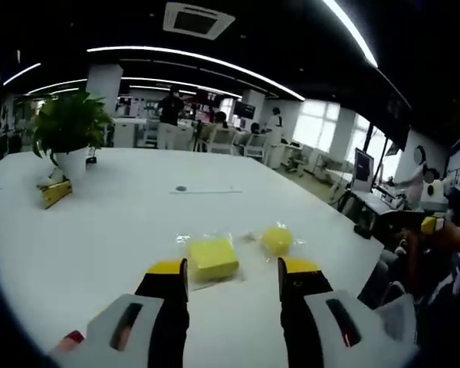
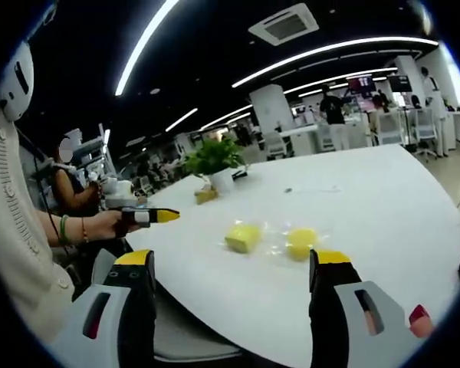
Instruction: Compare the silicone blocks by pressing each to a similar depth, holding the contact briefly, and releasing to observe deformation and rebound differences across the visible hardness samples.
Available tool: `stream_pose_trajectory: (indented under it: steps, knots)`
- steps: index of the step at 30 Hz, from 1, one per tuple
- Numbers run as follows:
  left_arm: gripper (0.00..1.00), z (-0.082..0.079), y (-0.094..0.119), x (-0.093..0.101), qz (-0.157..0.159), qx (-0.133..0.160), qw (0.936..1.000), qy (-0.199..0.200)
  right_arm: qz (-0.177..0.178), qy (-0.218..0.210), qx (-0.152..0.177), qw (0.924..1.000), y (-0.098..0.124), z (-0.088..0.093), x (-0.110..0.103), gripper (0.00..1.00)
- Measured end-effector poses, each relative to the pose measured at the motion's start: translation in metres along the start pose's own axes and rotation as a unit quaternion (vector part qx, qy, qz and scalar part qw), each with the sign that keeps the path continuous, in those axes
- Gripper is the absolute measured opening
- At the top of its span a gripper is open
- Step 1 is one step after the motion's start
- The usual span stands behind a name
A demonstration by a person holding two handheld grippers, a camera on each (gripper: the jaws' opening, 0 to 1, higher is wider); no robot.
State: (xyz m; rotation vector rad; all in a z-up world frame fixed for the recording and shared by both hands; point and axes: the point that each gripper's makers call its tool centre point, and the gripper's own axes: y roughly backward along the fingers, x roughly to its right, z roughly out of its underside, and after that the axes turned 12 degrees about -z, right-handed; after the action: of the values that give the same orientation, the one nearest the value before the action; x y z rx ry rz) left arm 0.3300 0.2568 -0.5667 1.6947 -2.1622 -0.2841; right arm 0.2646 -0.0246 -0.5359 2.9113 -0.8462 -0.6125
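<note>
Two yellow silicone blocks in clear wrappers lie on the white table (image 1: 100,230): a square block (image 1: 213,257) (image 2: 243,236) and a round block (image 1: 277,239) (image 2: 300,241) to its right. My left gripper (image 1: 234,272) is open, low over the table, with the square block just ahead between its yellow-tipped jaws, not touching. In the right gripper view the left gripper (image 2: 149,217) shows at the table's left edge, held in a hand and pointing toward the blocks. My right gripper (image 2: 231,264) is open wide with nothing in it, back from the table's near edge (image 2: 238,337).
A potted plant (image 1: 69,126) (image 2: 215,157) stands far across the table with a yellow object (image 1: 55,193) beside its pot. A small dark disc (image 1: 182,188) lies mid-table. A person's sleeve (image 2: 15,230) is at left. Desks, chairs and people are beyond the table.
</note>
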Motion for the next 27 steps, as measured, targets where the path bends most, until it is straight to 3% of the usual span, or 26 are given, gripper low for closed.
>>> stream_pose_trajectory:
  steps: [5,9,11,12,13,14,17,21,27]
  knots:
    - [0.57,-0.009,0.023,0.001,0.012,0.016,0.9998,0.008,-0.005,-0.012,0.012,0.9998,-0.001,-0.003,-0.004,0.78]
    - [0.59,-0.016,0.040,0.007,0.041,0.041,0.9976,0.037,-0.008,-0.011,0.017,0.9997,-0.001,-0.007,-0.006,0.78]
    - [0.60,-0.018,0.048,0.009,0.043,0.052,0.9972,0.031,-0.010,-0.014,0.023,0.9996,-0.001,-0.010,-0.007,0.79]
    - [0.59,-0.017,0.050,0.006,0.032,0.056,0.9978,0.011,-0.011,-0.016,0.026,0.9995,0.000,-0.012,-0.008,0.79]
    - [0.59,-0.011,0.053,0.003,0.023,0.045,0.9982,-0.032,-0.010,-0.016,0.026,0.9995,0.000,-0.012,-0.008,0.79]
    - [0.59,-0.010,0.055,0.002,0.016,0.044,0.9980,-0.042,-0.008,-0.013,0.026,0.9995,0.000,-0.012,-0.008,0.79]
    - [0.64,-0.007,0.061,-0.003,0.024,0.041,0.9989,0.000,-0.004,-0.017,0.021,0.9996,0.000,-0.010,-0.006,0.81]
    - [0.64,-0.004,0.067,-0.018,0.012,0.037,0.9991,0.020,0.003,-0.021,0.015,0.9997,0.002,-0.007,-0.001,0.81]
    - [0.65,-0.004,0.070,-0.025,0.008,0.035,0.9985,0.041,0.009,-0.023,0.011,0.9996,0.000,-0.008,0.005,0.84]
